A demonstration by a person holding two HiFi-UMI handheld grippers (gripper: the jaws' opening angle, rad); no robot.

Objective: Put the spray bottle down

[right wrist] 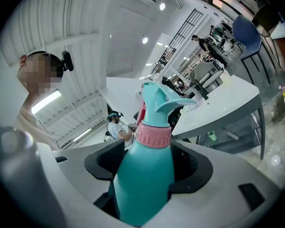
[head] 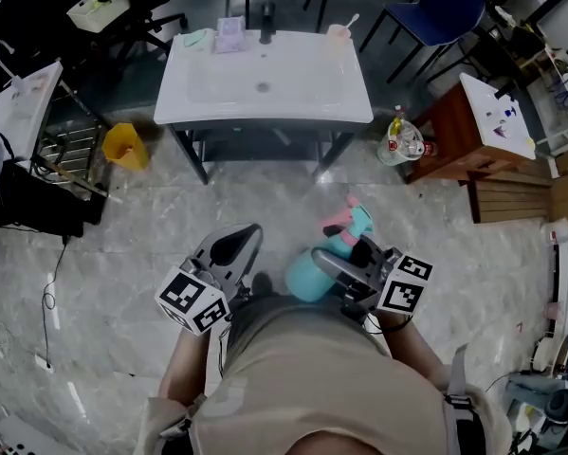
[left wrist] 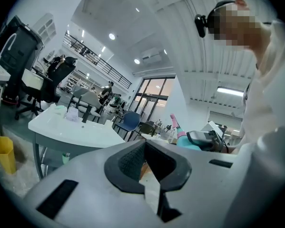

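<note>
The spray bottle is a smooth, opaque teal plastic flask with rounded shoulders, a ribbed pink collar, a teal nozzle head and a pink trigger; its walls are hiding whatever it is holding. It is sitting off the floor in the right gripper, whose grey moulded jaws with dark textured pads are pressing on both sides of the body just below the collar, so the bottle is pointing forward and away from the person's torso. The person is standing and holding both grippers close to the waist with elbows bent, each black-and-white marker cube facing up. The left gripper is carrying nothing: its dark ridged pads are drawn close together, leaving only a thin slit between them, and it is aiming forward beside the right one, well clear of the bottle. Ahead, a glossy white washbasin on a dark metal frame is standing on the grey marbled floor, with a dark tap, a small cup holding a stick-like item, and a pale packet along its back edge. A yellow bin is leaning beside its left leg; its contents cannot be made out.
</note>
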